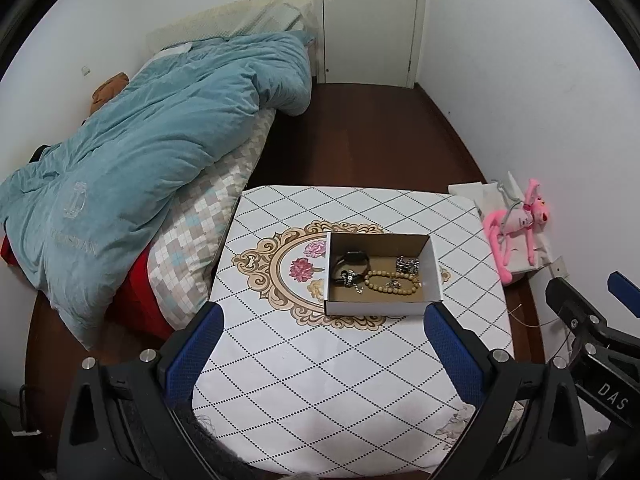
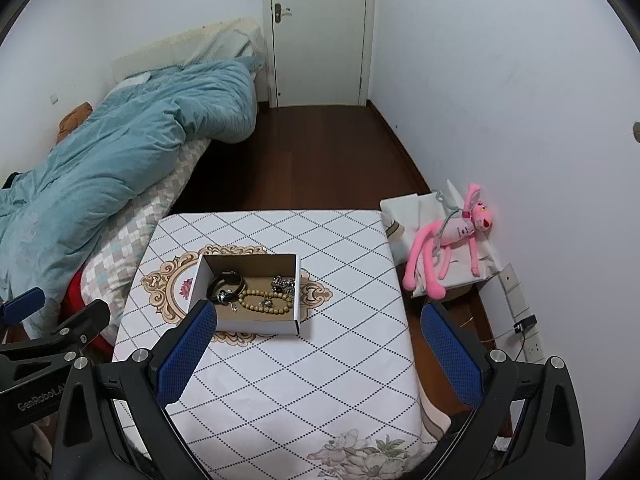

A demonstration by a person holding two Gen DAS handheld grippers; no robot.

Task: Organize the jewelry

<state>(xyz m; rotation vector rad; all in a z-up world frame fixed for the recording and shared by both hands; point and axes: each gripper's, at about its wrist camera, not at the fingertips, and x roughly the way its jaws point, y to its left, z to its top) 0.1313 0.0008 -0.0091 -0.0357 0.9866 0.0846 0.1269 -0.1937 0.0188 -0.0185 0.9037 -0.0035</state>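
Note:
An open white cardboard box stands on the patterned table. Inside it lie a black watch, a beige bead bracelet and small silver pieces. My left gripper is open and empty, held above the table just in front of the box. My right gripper is open and empty, its left finger overlapping the box's near left corner in view. Each gripper shows at the edge of the other's view.
A bed with a blue quilt lies left of the table. A pink plush toy lies on a white bag right of the table by the wall. A closed white door is at the far end.

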